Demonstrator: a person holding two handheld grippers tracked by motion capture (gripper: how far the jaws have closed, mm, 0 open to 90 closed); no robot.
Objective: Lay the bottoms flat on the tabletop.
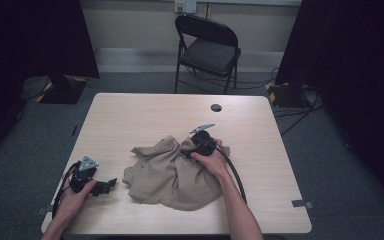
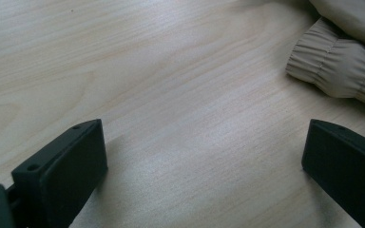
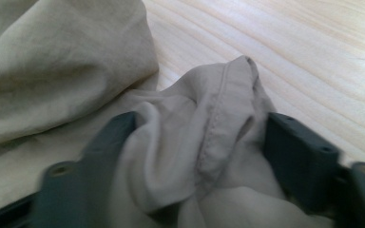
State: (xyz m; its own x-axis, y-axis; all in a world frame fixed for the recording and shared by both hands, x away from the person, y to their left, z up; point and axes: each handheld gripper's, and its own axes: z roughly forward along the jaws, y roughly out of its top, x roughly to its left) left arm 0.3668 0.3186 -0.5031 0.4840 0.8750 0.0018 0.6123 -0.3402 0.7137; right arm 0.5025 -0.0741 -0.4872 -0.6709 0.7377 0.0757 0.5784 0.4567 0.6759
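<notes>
A crumpled tan garment [image 1: 172, 172] lies on the pale wooden table [image 1: 130, 120], a little toward the person's side of the middle, bunched into soft folds.

The right gripper [image 1: 189, 151] sits at the garment's 2 o'clock edge, held in the person's right hand [image 1: 211, 159], with its cable [image 1: 236, 177] running back along the forearm. In the right gripper view a raised fold with a stitched seam [image 3: 218, 128] stands between the two black jaws, which are set fairly wide apart; the cloth fills the gap and touches both jaws, bulging up between them, but whether the pads are pressing on it cannot be told for certain.

The left gripper [image 1: 111, 183] rests near the table's 7 o'clock corner, in the left hand [image 1: 72, 197], just beside the garment's 9 o'clock side and apart from it. In the left gripper view its jaws stand wide open over bare wood, nothing between them, and an elastic cuff [image 2: 335, 66] of the garment lies at about 1 o'clock beyond them.

Behind the table, at 12 o'clock, a black folding chair [image 1: 207, 50] stands on the grey floor.
</notes>
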